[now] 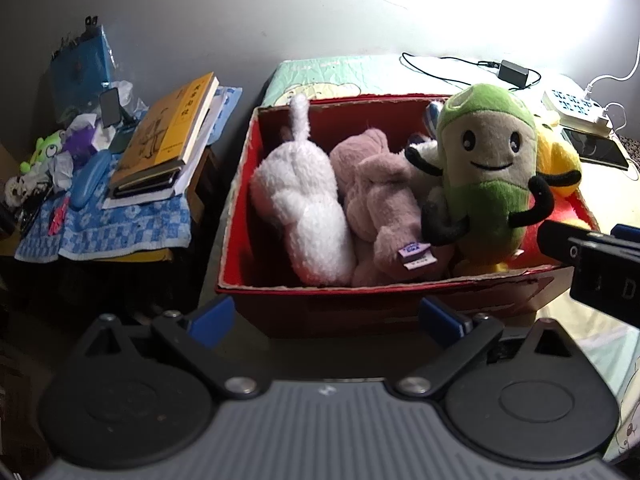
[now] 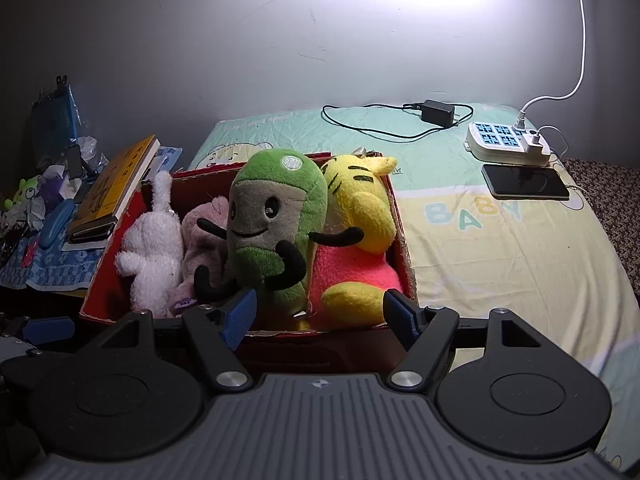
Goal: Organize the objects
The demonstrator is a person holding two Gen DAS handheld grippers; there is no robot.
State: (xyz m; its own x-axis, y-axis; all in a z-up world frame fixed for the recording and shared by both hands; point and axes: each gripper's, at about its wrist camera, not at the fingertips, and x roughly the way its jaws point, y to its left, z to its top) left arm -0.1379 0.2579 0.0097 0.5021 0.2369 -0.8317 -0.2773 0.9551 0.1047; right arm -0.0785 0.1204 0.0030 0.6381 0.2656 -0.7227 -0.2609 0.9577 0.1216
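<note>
The red cardboard box (image 2: 404, 240) sits in the middle of both views, on a bed with a pale green and yellow baby-print sheet (image 2: 480, 240). Four plush toys fill it: a white plush (image 1: 304, 200) at the left, a pink plush (image 1: 376, 200) beside it, a green smiling plush (image 2: 272, 224) standing upright in the middle, and a yellow tiger plush (image 2: 360, 216) with a pink belly at the right, pressed against the right wall.

The left gripper (image 1: 326, 316) is at the lower centre of its view, in front of the near wall of the box, with its blue pads spread wide and nothing between them. The right gripper (image 2: 320, 316) is also spread and empty, just at the near rim, with the foot of the green plush close to its left pad.

I judge that the step of putting toys into the box is nearly finished. The next move probably calls for settling the green plush lower, since it stands high above the rim, or for fetching another object.

At the left of both frames a side table with a blue checked cloth (image 1: 120, 224) carries a stack of books (image 1: 168, 140), a blue case (image 1: 88, 180) and a small green toy (image 1: 44, 152). On the bed at the upper right lie a black charger (image 2: 438, 112) with its cable, a white power strip (image 2: 504, 140) and a phone (image 2: 524, 182). These cables would stand in the way if the box is pushed toward the back.
</note>
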